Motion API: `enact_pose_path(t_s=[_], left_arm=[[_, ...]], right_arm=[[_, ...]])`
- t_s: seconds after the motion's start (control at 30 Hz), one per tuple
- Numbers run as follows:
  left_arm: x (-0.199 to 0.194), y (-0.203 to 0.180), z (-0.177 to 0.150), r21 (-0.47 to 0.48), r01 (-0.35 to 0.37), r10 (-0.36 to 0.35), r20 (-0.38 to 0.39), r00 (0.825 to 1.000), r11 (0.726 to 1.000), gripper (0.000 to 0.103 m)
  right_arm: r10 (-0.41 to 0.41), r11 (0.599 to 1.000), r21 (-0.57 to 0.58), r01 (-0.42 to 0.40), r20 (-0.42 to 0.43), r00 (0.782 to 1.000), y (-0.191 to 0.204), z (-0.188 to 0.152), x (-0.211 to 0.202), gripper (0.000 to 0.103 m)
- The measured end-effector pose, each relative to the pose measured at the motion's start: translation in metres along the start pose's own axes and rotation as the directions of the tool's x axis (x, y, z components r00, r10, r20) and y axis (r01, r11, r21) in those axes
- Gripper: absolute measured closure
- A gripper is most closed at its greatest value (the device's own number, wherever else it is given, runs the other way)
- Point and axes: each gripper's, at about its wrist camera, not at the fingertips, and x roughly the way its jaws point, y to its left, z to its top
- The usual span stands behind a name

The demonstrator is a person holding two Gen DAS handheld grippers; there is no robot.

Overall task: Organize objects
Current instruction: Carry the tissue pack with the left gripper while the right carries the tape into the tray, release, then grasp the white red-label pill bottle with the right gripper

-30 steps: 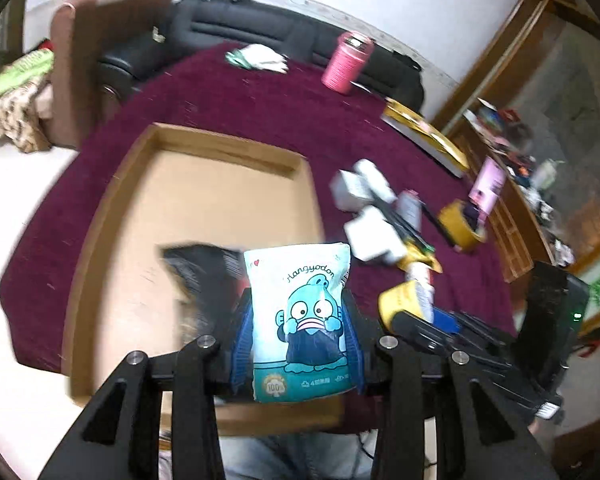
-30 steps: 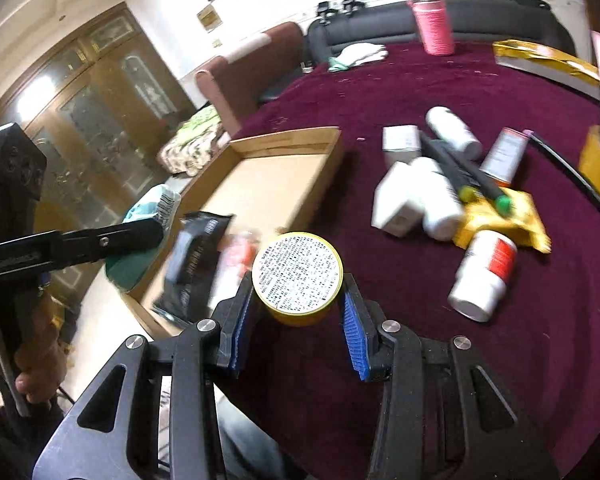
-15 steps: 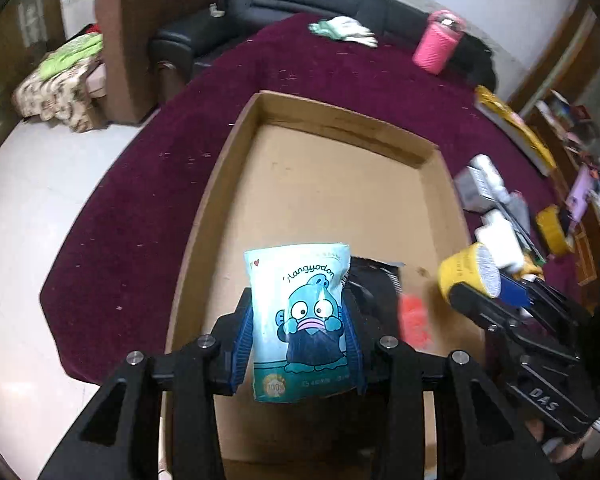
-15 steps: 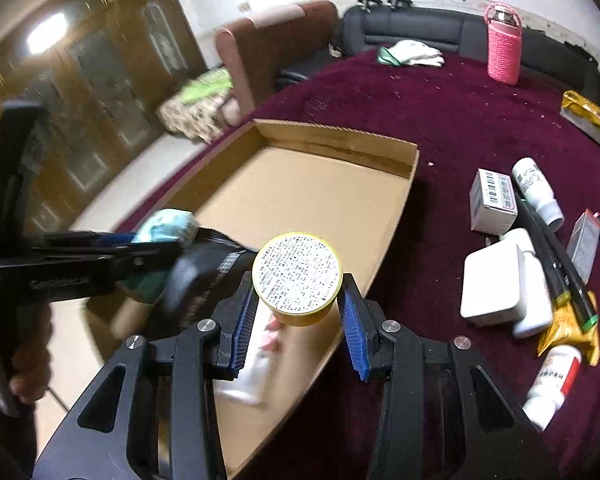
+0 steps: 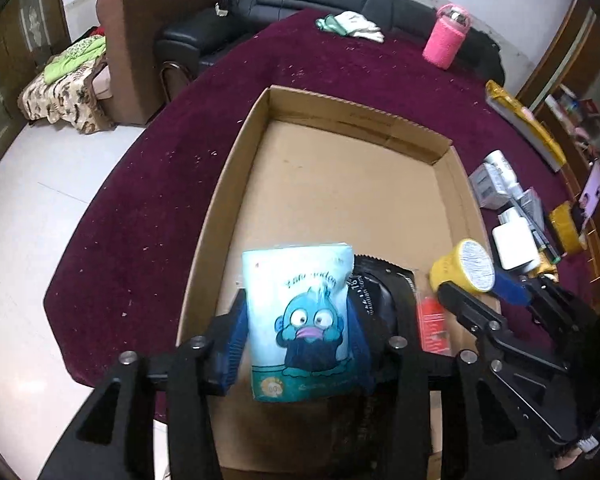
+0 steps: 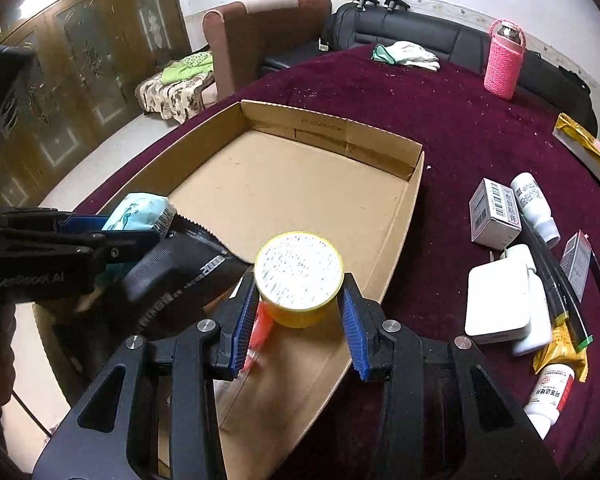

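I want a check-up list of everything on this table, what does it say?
Surface: round table with maroon cloth.
Job's things: cardboard box holding a black pouch and a red item; cartoon pouch; yellow tin.
Clutter: white adapter, pill bottles, small carton, pink bottle, gloves.
Grippers: left gripper shut on cartoon pouch; right gripper shut on yellow tin.
Cables: nothing seen.
Surroundings: black sofa, brown armchair.

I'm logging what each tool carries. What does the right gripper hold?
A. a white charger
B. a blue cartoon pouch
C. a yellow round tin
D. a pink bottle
C: in the right wrist view the right gripper has its blue pads clamped on the yellow round tin, above the cardboard tray.
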Motion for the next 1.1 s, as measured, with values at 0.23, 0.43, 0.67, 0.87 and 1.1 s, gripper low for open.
enact_pose_path(t_s=[0.23, 0.43, 0.67, 0.87, 1.1], left_arm=[[-0.030, -0.008, -0.010, -0.020, -0.016, 0.018, 0.111, 0.994, 1.000, 0.030], [-0.062, -0.030, -0.014, 0.003, 0.017, -0.017, 0.202, 0.979, 1.000, 0.028], [-0.078, -0.079, -0.028, 0.105, 0.115, -0.134, 0.199, 0.971, 0.988, 0.026], [-0.061, -0.124, -0.042, 0.185, 0.160, -0.184, 0.117, 0.976, 0.970, 0.026], [-0.043, -0.146, -0.046, 0.202, 0.167, -0.185, 0.072, 0.980, 0.965, 0.026]], right_arm=[[0.126, 0.986, 0.105, -0.131, 0.047, 0.991, -0.016, -0.008, -0.026, 0.049], [0.150, 0.972, 0.170, -0.164, 0.091, 0.985, -0.036, -0.037, -0.060, 0.049], [0.122, 0.947, 0.282, -0.152, 0.122, 0.985, -0.075, -0.080, -0.091, 0.049], [0.051, 0.920, 0.380, -0.092, 0.116, 0.992, -0.115, -0.104, -0.102, 0.049], [-0.001, 0.879, 0.475, -0.039, 0.085, 0.996, -0.150, -0.114, -0.095, 0.049]])
